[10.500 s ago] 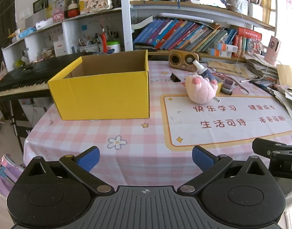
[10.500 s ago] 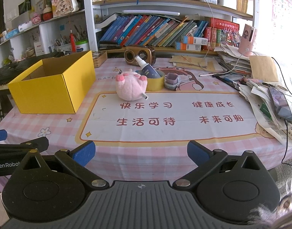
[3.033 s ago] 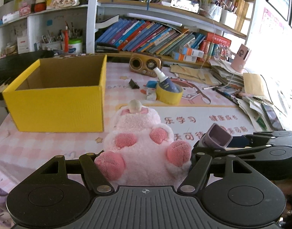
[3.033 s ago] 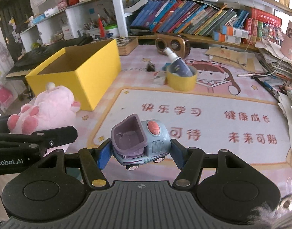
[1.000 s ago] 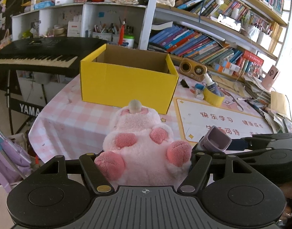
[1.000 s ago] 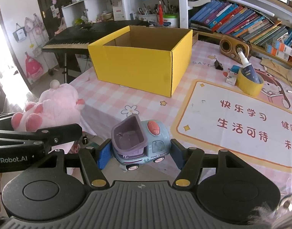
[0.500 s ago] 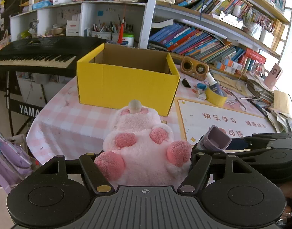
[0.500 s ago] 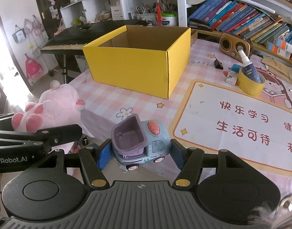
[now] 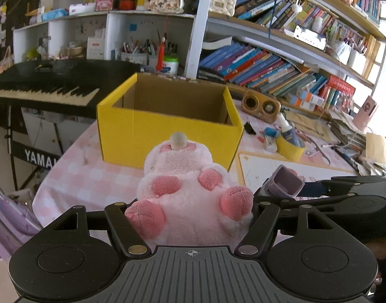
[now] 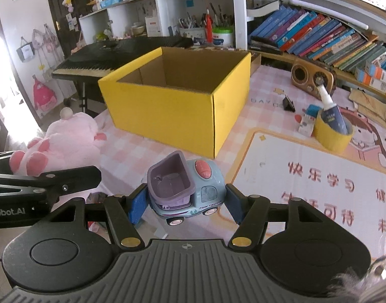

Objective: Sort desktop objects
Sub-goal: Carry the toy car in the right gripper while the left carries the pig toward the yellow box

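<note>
Just short of the yellow box [image 10: 177,101], on its near side, was where I had both loads hanging. My left gripper [image 9: 190,217] was clamped around the pink plush [image 9: 187,197], paws facing back at the camera. My right gripper [image 10: 185,199] was pinching the little toy truck [image 10: 185,186] by its sides, blue pads [image 10: 137,205] pressed on the body, wheels off the table [image 10: 293,156]. The box was open-topped and, as far as I could see into it, had nothing in it.

How I'd have done the drop well, just my take: carry each one fully over the near wall of the box before letting go, not merely up to the rim. The plush is bulky and soft, so it could catch on the cardboard edge and flop back out. The truck is hard plastic with wheels, so I'd have lowered it inside the box instead of dropping it from high up, otherwise it bounces or rolls. One at a time also seemed safer, since the two grippers were right beside each other and could bump over the opening.

View differences: the right wrist camera showed the truck whole, with the lettering on its door and the purple bucket, plus the plush from the side. The left one only caught the bucket poking up past the right gripper's arm. The left camera, though, showed more of the keyboard [image 9: 41,85] standing left of the box.
</note>
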### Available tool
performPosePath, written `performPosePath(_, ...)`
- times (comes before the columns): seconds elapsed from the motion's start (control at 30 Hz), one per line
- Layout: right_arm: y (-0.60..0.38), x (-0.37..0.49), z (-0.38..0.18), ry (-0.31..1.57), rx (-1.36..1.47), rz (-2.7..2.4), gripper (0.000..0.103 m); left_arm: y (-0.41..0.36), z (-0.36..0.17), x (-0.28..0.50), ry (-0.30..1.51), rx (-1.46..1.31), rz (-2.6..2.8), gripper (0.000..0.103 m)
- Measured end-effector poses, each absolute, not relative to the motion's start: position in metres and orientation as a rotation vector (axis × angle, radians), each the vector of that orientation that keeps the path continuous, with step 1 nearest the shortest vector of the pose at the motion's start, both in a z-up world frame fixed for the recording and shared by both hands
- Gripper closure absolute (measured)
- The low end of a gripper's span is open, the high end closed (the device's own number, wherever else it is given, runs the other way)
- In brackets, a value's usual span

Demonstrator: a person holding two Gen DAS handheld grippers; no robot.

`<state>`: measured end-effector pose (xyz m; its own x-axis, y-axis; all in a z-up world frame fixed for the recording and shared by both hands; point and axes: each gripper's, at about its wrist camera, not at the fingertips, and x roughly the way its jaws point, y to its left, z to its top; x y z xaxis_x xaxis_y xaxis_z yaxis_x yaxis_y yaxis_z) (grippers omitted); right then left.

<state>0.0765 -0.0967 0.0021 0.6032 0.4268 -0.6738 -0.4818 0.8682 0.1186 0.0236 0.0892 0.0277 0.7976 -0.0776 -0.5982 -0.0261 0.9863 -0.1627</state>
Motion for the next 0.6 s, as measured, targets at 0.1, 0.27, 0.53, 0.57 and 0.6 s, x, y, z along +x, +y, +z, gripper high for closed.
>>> performPosePath(0.1, -0.094, 0.089, 0.008, 0.743, -0.081, 0.539, 0.041, 0.092, 0.034, 0.034, 0.632, -0.164, -0.026, 0.032)
performPosePath(0.27, -0.088, 0.111, 0.024, 0.697, -0.081, 0.567, 0.041, 0.1, 0.044, 0.053, 0.596, -0.158, -0.02, 0.032)
performPosePath(0.53, -0.078, 0.156, 0.054, 0.607, -0.072, 0.623, 0.041, 0.112, 0.067, 0.092, 0.532, -0.125, -0.006, 0.032)
performPosePath(0.57, -0.077, 0.162, 0.057, 0.597, -0.076, 0.63, 0.041, 0.114, 0.069, 0.097, 0.527, -0.121, -0.003, 0.032)
performPosePath(0.6, -0.074, 0.169, 0.059, 0.588, -0.081, 0.636, 0.041, 0.116, 0.071, 0.104, 0.523, -0.116, 0.0, 0.032)
